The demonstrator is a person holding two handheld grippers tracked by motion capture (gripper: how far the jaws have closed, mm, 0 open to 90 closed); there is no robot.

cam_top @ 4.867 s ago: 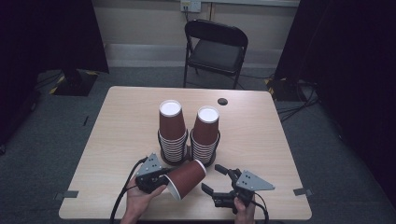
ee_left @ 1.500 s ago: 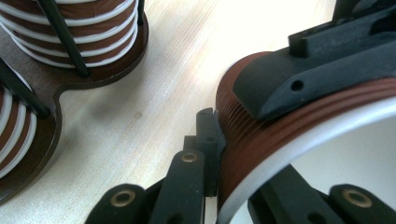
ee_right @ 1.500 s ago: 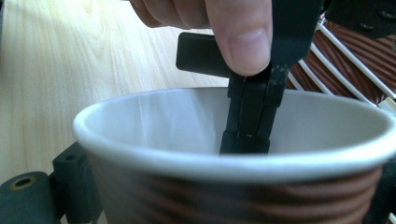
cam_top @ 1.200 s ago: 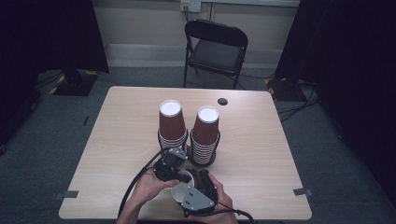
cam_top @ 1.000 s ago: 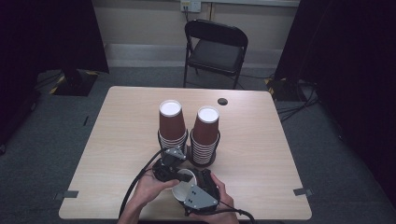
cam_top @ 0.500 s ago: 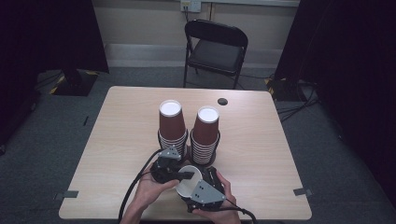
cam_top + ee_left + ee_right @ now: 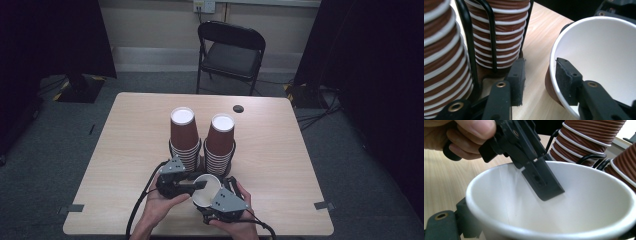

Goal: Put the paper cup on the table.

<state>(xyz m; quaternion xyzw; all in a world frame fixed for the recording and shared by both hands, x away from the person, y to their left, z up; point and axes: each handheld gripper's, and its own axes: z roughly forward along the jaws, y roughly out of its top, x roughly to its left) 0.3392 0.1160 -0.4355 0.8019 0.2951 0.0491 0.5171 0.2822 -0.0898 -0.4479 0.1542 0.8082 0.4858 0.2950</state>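
Observation:
A single brown paper cup [image 7: 206,189] with a white inside stands mouth-up near the table's front edge. My right gripper [image 7: 214,201] is shut on it, one jaw on each side of its body; its rim [image 7: 549,195] spans the right gripper view. My left gripper [image 7: 541,80] is open and straddles the cup's rim [image 7: 552,62]: one pad [image 7: 566,77] hangs inside the cup, the other [image 7: 516,77] stays outside over the table. That inner jaw also shows in the right gripper view [image 7: 541,180]. Two tall stacks of the same cups [image 7: 183,132] [image 7: 221,137] stand just behind.
The stacks sit in a black wire holder [image 7: 470,50] at the middle of the wooden table [image 7: 125,150]. A small dark round thing [image 7: 238,108] lies near the far edge. A black folding chair [image 7: 232,50] stands beyond the table.
About five seconds ago the left gripper held the cup on its side and the right gripper was apart. Now the right gripper holds it, and its mouth has turned upward over the last second.

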